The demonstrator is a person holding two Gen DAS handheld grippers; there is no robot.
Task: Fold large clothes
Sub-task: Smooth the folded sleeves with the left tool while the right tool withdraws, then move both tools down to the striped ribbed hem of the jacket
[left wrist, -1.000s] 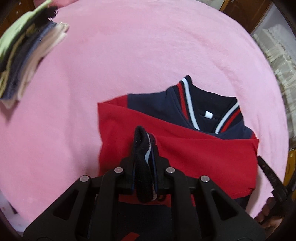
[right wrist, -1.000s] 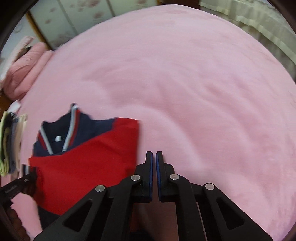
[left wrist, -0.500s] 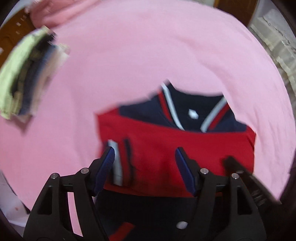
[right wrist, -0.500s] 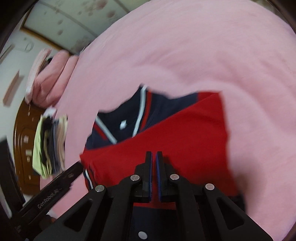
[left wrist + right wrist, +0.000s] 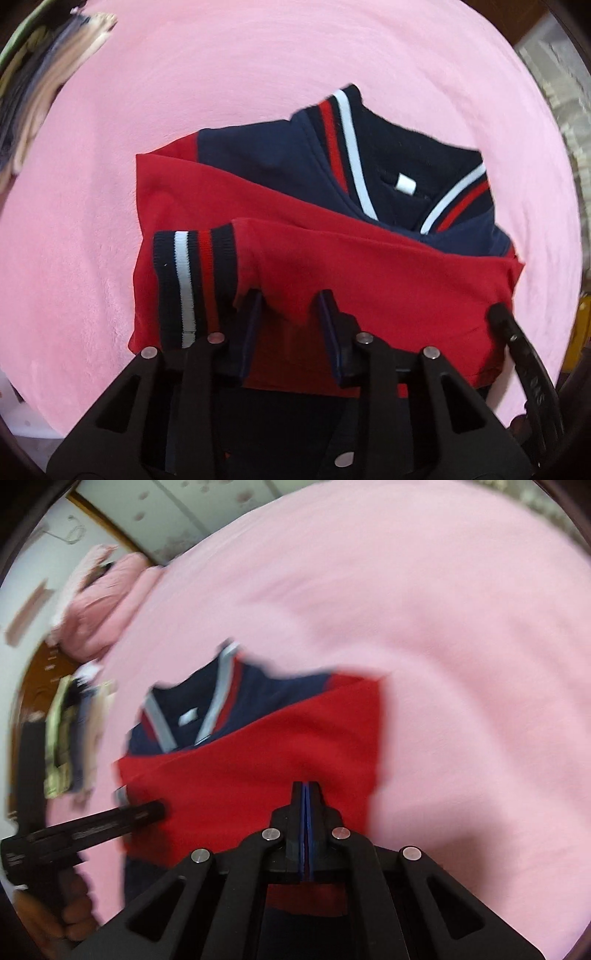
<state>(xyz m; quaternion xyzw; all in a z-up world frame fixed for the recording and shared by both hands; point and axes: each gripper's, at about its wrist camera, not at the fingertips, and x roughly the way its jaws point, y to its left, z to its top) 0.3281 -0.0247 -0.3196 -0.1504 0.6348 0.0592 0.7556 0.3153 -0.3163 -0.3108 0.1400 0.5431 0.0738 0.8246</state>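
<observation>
A red and navy jacket (image 5: 369, 266) with a striped collar (image 5: 347, 144) lies partly folded on the pink bed cover (image 5: 221, 74). Its sleeve, ending in a striped cuff (image 5: 192, 284), is laid across the red body. My left gripper (image 5: 290, 306) points down at the sleeve just right of the cuff. Its jaws are closing with a ridge of red sleeve cloth between them, and a gap still shows beside the pads. My right gripper (image 5: 306, 786) is shut with nothing between its pads, low over the jacket's (image 5: 258, 768) red right part. The left gripper's finger (image 5: 147, 812) reaches in from the left.
A stack of folded clothes (image 5: 33, 92) sits at the bed's far left, also in the right wrist view as the stack (image 5: 74, 731). Pink bedding (image 5: 103, 602) is piled beyond it beside wooden furniture (image 5: 37, 686). The right gripper's finger (image 5: 517, 350) shows at the jacket's right edge.
My left gripper let go of the striped cuff, which now lies flat on the jacket, then sank and narrowed around the sleeve. My right gripper, shut throughout, moved from the bare cover onto the jacket.
</observation>
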